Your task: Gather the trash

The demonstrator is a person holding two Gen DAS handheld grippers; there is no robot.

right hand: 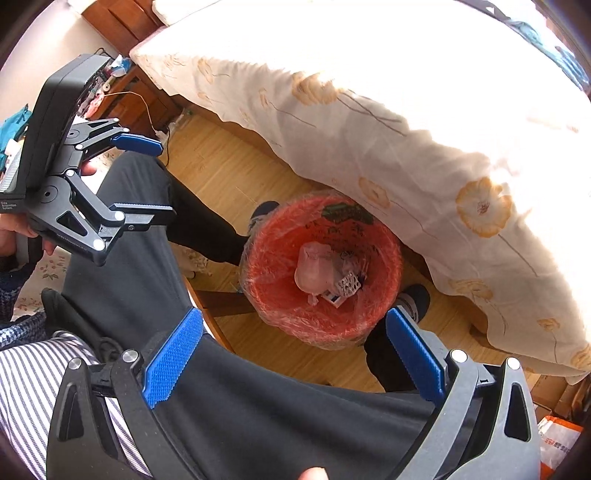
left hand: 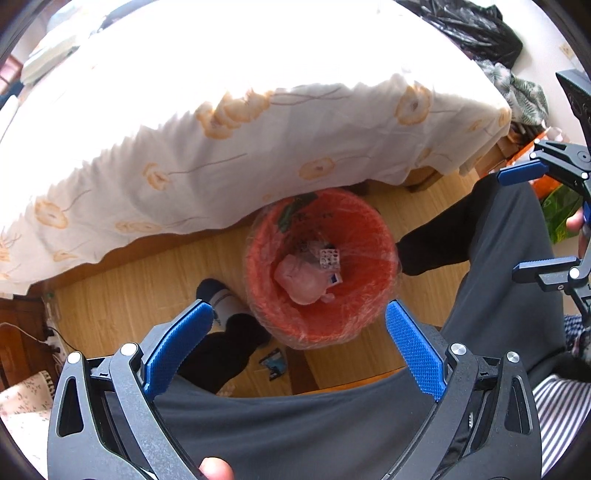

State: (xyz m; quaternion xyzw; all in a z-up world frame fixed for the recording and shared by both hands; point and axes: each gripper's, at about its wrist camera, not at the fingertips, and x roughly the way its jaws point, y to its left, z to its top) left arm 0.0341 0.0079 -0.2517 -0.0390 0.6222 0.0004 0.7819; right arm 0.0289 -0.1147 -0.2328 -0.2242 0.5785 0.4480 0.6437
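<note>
A red trash bin (left hand: 258,295) lined with clear plastic stands on the wooden floor below both grippers; it also shows in the right wrist view (right hand: 384,236). Inside it lie a crumpled pinkish bag (left hand: 299,280) (right hand: 314,269), a white blister pack (left hand: 329,256) (right hand: 349,283) and a small blue-and-white wrapper (left hand: 334,279) (right hand: 334,298). My left gripper (left hand: 300,321) is open and empty above the bin; it shows in the right wrist view (right hand: 162,179). My right gripper (right hand: 294,326) is open and empty, and shows in the left wrist view (left hand: 517,218).
A table with a white flowered cloth (left hand: 221,129) (right hand: 424,129) overhangs the bin's far side. The person's dark-trousered legs (left hand: 498,277) and socked feet (left hand: 221,299) flank the bin. A small dark wrapper (left hand: 274,364) lies on the floor. A black bag (left hand: 472,26) lies on the table.
</note>
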